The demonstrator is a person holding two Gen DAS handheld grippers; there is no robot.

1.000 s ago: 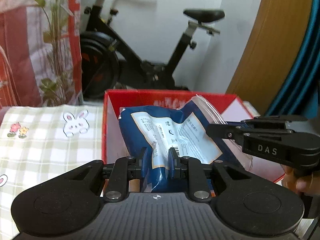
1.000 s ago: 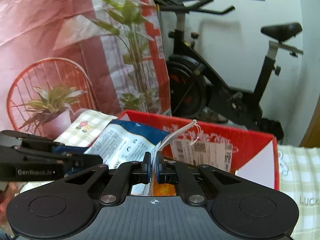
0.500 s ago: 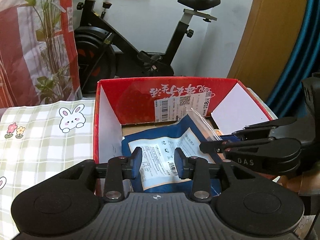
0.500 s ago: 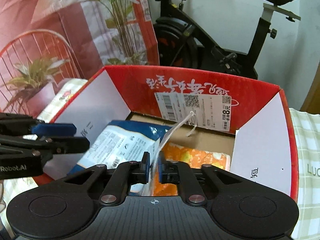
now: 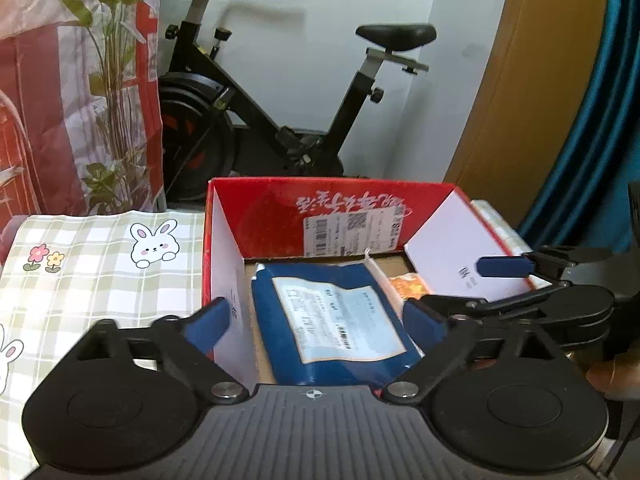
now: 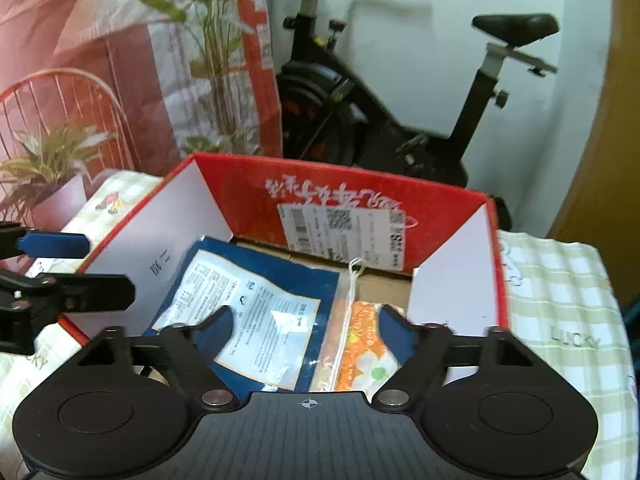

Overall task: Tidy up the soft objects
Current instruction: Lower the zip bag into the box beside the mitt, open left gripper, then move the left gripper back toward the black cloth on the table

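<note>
- Two grippers over red cardboard box (image 5: 280,208): left gripper (image 5: 320,320) and right gripper (image 6: 306,320), jaws spreading wide, nothing pinched.
- Blue plastic-wrapped soft package (image 6: 256,312): flat on box floor, left side, released.
- Orange floral soft pack (image 6: 364,344): beside it, right, edges touching or overlapping.
- Risk, judged: clear wrapper edge or white string (image 6: 354,276) catching a finger on withdrawal, dragging package back up.
- Risk, judged: open fingers striking box walls.
- Surface: green-checked tablecloth (image 5: 80,272), rabbit print.
- Room: exercise bike (image 5: 280,100) far, red patterned curtain (image 5: 60,80) left, wooden panel right.
</note>
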